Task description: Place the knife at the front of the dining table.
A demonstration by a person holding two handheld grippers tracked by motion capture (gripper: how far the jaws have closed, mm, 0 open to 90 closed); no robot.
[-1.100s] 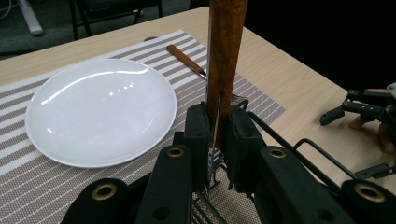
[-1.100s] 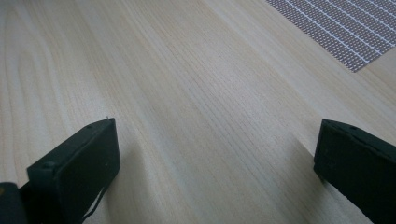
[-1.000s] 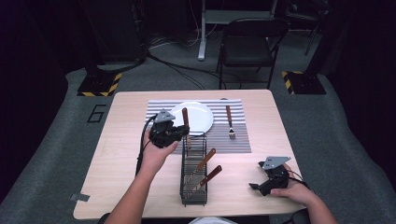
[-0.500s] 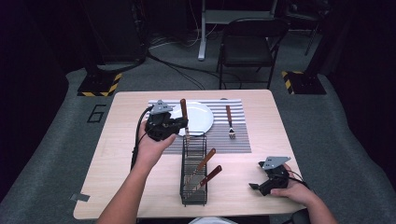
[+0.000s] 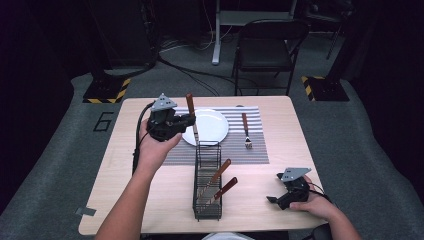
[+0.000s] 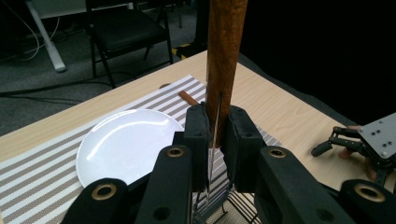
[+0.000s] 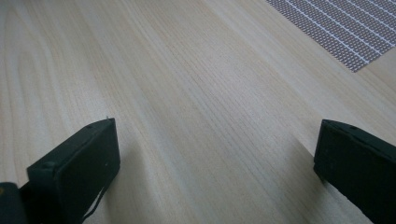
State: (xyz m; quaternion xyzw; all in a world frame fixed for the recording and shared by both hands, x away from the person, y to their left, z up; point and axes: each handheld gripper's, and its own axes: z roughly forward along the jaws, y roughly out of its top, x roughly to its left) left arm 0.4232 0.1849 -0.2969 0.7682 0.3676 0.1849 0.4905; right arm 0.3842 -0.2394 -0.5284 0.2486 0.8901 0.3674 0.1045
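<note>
Left tool [image 5: 186, 121] clenched on knife [image 5: 190, 107], held upright above plate [image 5: 212, 125] edge, handle up. Fork [image 5: 245, 130] laid on mat [image 5: 260, 150]. Two utensils [image 5: 220, 182] left in wire caddy [image 5: 207, 200]. Right tool [image 5: 272, 200] released, resting on worktop [image 5: 320, 150]. Caddy utensils' heads hidden by wire; type unclear.

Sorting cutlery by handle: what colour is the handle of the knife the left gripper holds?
Reddish-brown wood, clearest in the left gripper view: knife.

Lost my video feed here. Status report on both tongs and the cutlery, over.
Left tongs shut on knife, held upright above plate. Right tongs open, idle on table. Two utensils in wire caddy; fork on placemat. Nothing in the way.
</note>
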